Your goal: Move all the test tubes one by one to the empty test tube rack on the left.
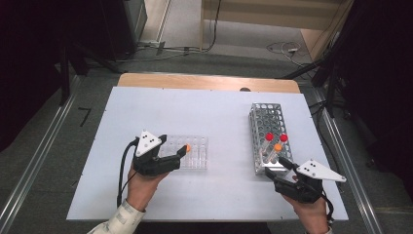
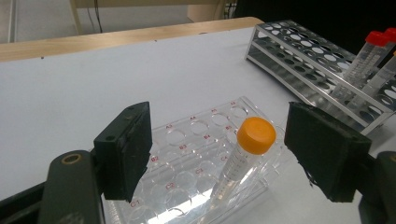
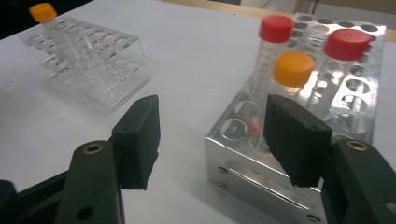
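Observation:
A clear plastic rack (image 1: 194,155) (image 2: 187,158) lies left of centre on the white table (image 1: 204,107). One orange-capped tube (image 1: 188,147) (image 2: 256,135) stands tilted in it. My left gripper (image 1: 181,155) (image 2: 223,144) is open around that tube, with both pads clear of it. At the right stands a metal rack (image 1: 267,119) (image 3: 261,163) that holds two red-capped tubes (image 3: 275,29) (image 3: 346,44) and an orange-capped tube (image 1: 278,146) (image 3: 293,69). My right gripper (image 1: 284,165) (image 3: 215,135) is open at that rack's near end, holding nothing.
The metal rack has many free holes toward its far end (image 2: 299,51). The clear rack (image 3: 93,70) also has several free holes. A wooden strip (image 1: 209,82) borders the table's far edge, with cables on the floor beyond.

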### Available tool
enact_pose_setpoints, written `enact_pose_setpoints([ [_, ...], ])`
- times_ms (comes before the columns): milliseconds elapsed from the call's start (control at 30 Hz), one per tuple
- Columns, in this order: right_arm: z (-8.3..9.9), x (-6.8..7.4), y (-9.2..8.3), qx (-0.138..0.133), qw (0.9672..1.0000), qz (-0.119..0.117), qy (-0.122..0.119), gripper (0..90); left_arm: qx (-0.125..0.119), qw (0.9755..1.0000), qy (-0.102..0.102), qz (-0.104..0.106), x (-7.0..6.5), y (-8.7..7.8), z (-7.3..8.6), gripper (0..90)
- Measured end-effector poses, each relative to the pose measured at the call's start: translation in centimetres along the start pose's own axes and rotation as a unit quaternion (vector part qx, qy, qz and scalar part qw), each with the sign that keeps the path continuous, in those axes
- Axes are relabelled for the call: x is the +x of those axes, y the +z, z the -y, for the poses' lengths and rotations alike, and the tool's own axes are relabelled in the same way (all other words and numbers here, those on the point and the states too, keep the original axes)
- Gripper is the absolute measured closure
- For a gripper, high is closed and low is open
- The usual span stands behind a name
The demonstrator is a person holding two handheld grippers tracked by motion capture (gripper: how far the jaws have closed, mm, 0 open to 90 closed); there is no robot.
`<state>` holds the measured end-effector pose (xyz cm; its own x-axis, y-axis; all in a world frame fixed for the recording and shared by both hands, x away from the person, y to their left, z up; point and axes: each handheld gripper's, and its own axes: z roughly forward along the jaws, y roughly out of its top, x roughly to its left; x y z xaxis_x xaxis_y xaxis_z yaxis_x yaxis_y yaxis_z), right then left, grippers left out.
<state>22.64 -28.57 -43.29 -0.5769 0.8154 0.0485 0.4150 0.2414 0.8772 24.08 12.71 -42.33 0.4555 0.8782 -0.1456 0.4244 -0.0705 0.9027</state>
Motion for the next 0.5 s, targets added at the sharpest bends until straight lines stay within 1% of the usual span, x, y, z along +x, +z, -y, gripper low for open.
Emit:
enact_pose_setpoints([
  [200,0.2,-1.0,0.4,0.000,0.9997,0.021,0.009,35.1,0.000,1.0000,-0.002,-0.003,0.1,0.0,0.0,23.8],
  [500,0.4,-1.9,0.9,-0.004,0.9990,0.039,0.020,36.8,-0.001,1.0000,-0.002,-0.003,0.1,0.0,0.0,23.3],
])
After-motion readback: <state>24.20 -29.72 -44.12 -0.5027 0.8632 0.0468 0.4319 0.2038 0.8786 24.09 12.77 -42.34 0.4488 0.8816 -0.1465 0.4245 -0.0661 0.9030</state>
